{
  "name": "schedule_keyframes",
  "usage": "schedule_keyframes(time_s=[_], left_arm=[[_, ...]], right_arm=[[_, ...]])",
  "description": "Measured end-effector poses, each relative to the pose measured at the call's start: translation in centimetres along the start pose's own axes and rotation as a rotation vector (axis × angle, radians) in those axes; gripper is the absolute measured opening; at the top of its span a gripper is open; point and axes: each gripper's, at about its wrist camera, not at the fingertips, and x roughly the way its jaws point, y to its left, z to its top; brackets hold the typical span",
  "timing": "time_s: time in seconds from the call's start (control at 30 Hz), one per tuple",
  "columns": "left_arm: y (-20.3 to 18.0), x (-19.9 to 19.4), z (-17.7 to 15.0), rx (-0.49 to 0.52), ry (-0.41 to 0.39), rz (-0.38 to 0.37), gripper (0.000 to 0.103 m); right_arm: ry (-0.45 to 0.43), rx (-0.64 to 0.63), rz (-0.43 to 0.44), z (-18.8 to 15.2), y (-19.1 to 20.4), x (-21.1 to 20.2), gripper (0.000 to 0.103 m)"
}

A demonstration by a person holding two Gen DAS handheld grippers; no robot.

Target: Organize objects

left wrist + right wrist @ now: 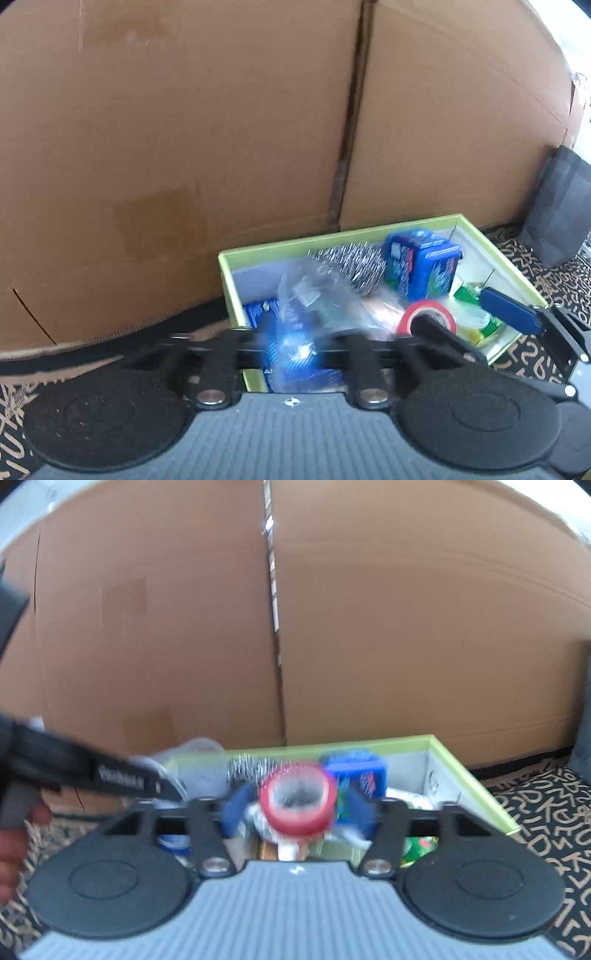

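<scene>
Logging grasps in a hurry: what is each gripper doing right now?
Left gripper: closed on the blue packet.
Right gripper: closed on the red tape roll.

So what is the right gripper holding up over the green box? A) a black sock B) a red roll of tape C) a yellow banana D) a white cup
B: in the right wrist view, the right gripper has its blue fingers on either side of the red tape roll, above the green box. The left wrist view also shows the roll at that gripper.
</scene>
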Motion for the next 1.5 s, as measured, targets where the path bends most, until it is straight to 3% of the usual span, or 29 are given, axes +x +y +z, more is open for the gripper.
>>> schedule_keyframes(time_s=[0.03,0.1,0.17,0.2,0.37,0.5,0.7,0.83,1.23,1.5], left_arm=[[0.5,-0.2,-0.4,-0.014,-0.003,-0.055,0.054],[1.0,-1.4,-1.2,-0.048,-0.041,-0.130,0.067],[0.9,-3.0,-2.0,-0.041,-0.082,-0.150,0.079],[0.6,-3.7,-2.3,-0.033,-0.096,-0.143,0.086],[-0.2,-7.1,-4.3,0.005,-0.161,-0.129,0.087],[0.2,-10.2,-6.6,-0.042,-0.166,-0.141,0.102],[-1.5,-12.0,-10.6,-0.072,-0.040,0.005,0.103],[-2.7,-12.7,-12.6,-0.098,0.008,0.006,0.103],[-4.8,-13.7,-13.7,-0.047,-0.009,0.136,0.103],[-5.0,-14.1,-14.0,-0.034,-0.029,0.124,0.103]], right_arm=[[-0.014,-0.023,-0.015,-0.5,0.1,-0.5,0.074],[-0.058,-0.034,-0.041,-1.2,0.1,-1.9,0.087],[-0.094,-0.022,-0.063,-1.9,-0.1,-3.4,0.100],[-0.103,-0.011,-0.066,-2.1,-0.2,-4.1,0.102],[-0.076,0.050,-0.041,-3.1,-0.4,-7.2,0.103],[0.010,0.056,-0.026,-3.9,0.0,-9.6,0.103],[0.137,0.009,-0.072,-4.6,0.3,-12.8,0.103],[0.160,-0.038,-0.108,-4.8,0.4,-15.7,0.103],[0.188,-0.026,-0.149,-5.2,-0.5,-18.3,0.103],[0.196,0.001,-0.140,-5.4,-0.6,-17.8,0.103]])
